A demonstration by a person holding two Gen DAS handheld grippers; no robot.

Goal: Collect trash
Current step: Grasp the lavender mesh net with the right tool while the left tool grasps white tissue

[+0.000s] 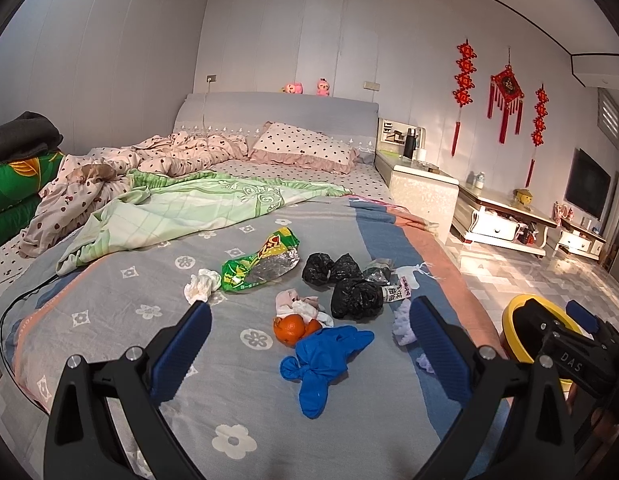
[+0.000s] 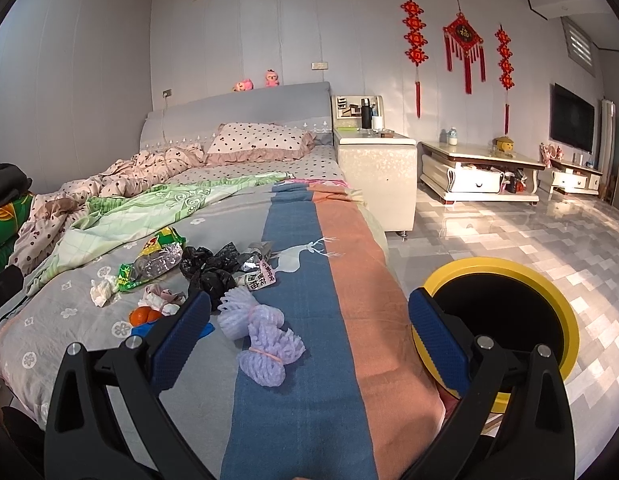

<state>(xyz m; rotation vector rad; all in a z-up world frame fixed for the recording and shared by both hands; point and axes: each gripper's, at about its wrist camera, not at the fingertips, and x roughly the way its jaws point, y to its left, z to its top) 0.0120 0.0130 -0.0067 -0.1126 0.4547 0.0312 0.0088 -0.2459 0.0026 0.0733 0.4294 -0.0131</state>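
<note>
**Trash scattered on the bed, both grippers spread and empty**

The bed (image 1: pixel 121 292) fills the left of the scene, its grey flowered cover running far toward a polka-dot pillow (image 1: pixel 305 146). On the floor to the right, near the bed's edge, stands a yellow-rimmed bin (image 2: pixel 501 320) with a black inside.

The left gripper (image 1: pixel 309 344) hangs over the near part of the cover, fingers spread wide with nothing between them. The right gripper (image 2: pixel 309 340) sits likewise, fingers wide apart, one over the bed and one over the bin.

The trash lies mid-bed in a loose cluster: a green snack wrapper (image 1: pixel 261 262) farthest left, black plastic bags (image 1: pixel 341 280) to its right, a blue glove (image 1: pixel 321 360) nearest, a purple foam net (image 2: pixel 261 340) on the blue stripe, orange peel (image 1: pixel 295 328) touching the glove, and a crumpled white tissue (image 1: pixel 201 282) just left of the wrapper
</note>
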